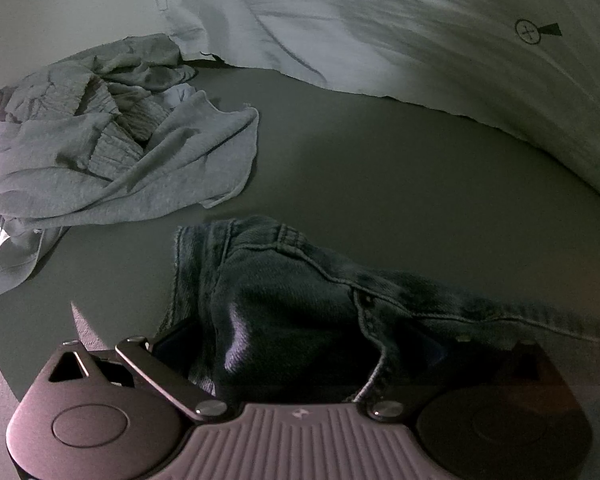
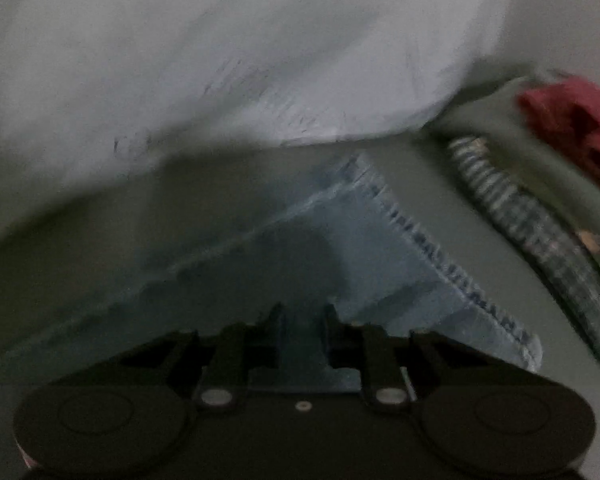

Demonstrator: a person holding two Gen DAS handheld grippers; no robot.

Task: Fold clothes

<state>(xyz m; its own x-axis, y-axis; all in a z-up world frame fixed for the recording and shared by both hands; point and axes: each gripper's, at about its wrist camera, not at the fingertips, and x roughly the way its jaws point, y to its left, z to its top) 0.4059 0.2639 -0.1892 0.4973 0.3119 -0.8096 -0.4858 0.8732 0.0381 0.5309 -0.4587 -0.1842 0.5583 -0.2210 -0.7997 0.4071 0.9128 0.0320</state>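
1. Left gripper (image 1: pixel 296 344): denim bunched right between its fingers. The left finger (image 1: pixel 172 338) shows beside the cloth; the right one is buried under fabric. Reads as clamped on the jeans (image 1: pixel 300 292).
2. Right gripper (image 2: pixel 302 320): fingers close together with a strip of blue denim (image 2: pixel 400 264) pinched between them. Clamped on the same garment. This view is motion-blurred, so fine detail is soft.
3. Jeans: dark blue, seams and a rivet visible in the left view. They run from the left gripper's mouth out onto the grey table (image 1: pixel 380 176). One end sticks up in a crumpled fold; the rest trails off to the right along the surface.
4. Right view: a lighter denim panel with a stitched hem edge runs diagonally away from the gripper, low over the table (image 2: pixel 80 216). Cannot tell if it touches the surface.
5. Mid-distance, left view: heap of grey clothes (image 1: pixel 100 152), unfolded, on the table left of the jeans and apart from them. Ribbed knit and sweatshirt fabric mixed in the heap.
6. Mid-distance, right view: a striped folded item (image 2: pixel 540 240) lies right of the denim, not touching it. A red cloth (image 2: pixel 576 120) sits beyond that, near the edge.
7. Far: white sheet (image 1: pixel 380 28) with printed marks (image 1: pixel 536 32) hangs behind the table; its ragged lower edge meets the table. Same white sheet (image 2: pixel 220 60) fills the back of the right view.
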